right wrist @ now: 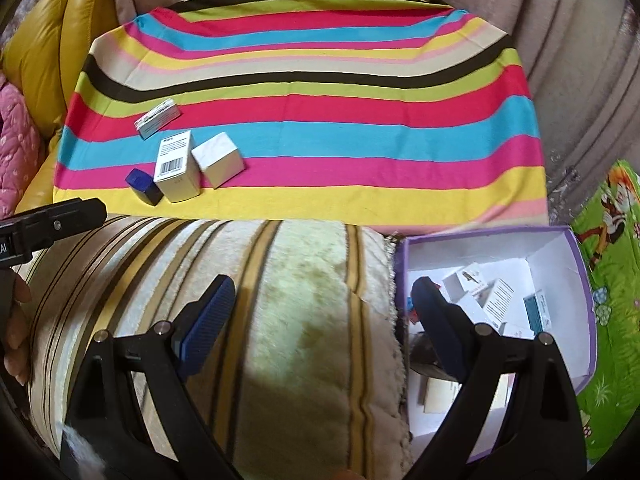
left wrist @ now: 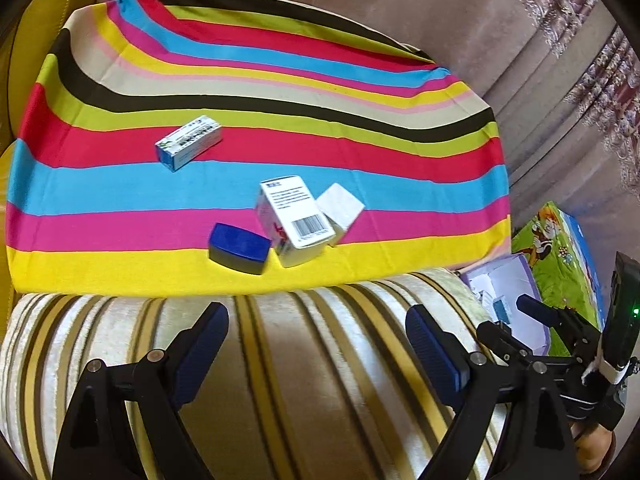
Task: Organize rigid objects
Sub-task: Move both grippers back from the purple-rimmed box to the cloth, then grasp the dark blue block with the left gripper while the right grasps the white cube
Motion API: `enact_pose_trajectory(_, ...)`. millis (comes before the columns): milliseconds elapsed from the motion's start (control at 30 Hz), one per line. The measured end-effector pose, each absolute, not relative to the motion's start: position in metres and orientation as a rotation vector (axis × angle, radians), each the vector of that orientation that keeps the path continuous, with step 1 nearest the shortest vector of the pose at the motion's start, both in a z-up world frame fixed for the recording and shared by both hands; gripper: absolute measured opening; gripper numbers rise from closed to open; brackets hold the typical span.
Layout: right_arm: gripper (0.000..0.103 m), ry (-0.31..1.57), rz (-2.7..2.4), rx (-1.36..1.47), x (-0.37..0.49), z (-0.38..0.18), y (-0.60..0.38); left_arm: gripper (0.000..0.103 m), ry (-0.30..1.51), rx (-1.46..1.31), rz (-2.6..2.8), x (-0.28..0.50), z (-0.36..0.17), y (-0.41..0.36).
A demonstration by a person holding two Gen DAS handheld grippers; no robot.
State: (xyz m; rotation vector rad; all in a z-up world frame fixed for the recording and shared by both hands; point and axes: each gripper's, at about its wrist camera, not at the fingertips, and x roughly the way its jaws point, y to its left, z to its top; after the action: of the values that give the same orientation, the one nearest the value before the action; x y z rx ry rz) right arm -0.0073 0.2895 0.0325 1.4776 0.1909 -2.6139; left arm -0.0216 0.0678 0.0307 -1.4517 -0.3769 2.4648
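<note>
Left gripper (left wrist: 316, 330): wide, empty.
Right gripper (right wrist: 322, 302): wide, empty.
Loose boxes (left wrist: 294, 220): near striped cloth's (left wrist: 360, 152) front edge, awaiting collection.
Purple box (right wrist: 576, 264): beside cloth's front-right corner, collecting sorted packs.

Left hand-held gripper (left wrist: 316, 332) and right hand-held gripper (right wrist: 324, 304), both wide apart, empty.

The print on the barcode carton (left wrist: 294, 216) is too small to read, as is that on the long carton (left wrist: 188, 142). My right gripper (right wrist: 324, 312) hides part of the purple box (right wrist: 576, 252), whose jumbled contents stay indistinct. My hand (right wrist: 16, 332) is cropped at the frame edge.
</note>
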Motion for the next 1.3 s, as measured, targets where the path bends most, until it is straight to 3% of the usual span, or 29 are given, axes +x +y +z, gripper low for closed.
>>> enact_pose_trajectory(367, 0.092, 0.273, -2.564, 1.475, -0.025, 0.024, 0.259, 0.091, -0.294, -1.523, 2.485, -0.043, 0.019, 0.05)
enact_pose_trajectory(567, 0.092, 0.292, -2.532, 1.479, -0.033, 0.017, 0.246, 0.082, -0.231, -1.619, 2.448, -0.058, 0.003, 0.047)
enact_pose_trajectory(833, 0.092, 0.313, -2.491, 1.486, -0.05, 0.008, 0.235, 0.08, -0.143, -1.687, 2.427, -0.08, -0.012, 0.052)
enact_pose_trajectory(1133, 0.092, 0.333, -2.454, 1.487, -0.072, -0.004, 0.223, 0.07, -0.118, -1.726, 2.403, -0.093, -0.024, 0.054)
enact_pose_trajectory(1300, 0.092, 0.345, -2.429, 1.489, -0.086, -0.009, 0.216, 0.054, -0.111, -1.746, 2.382, -0.098, -0.029, 0.054)
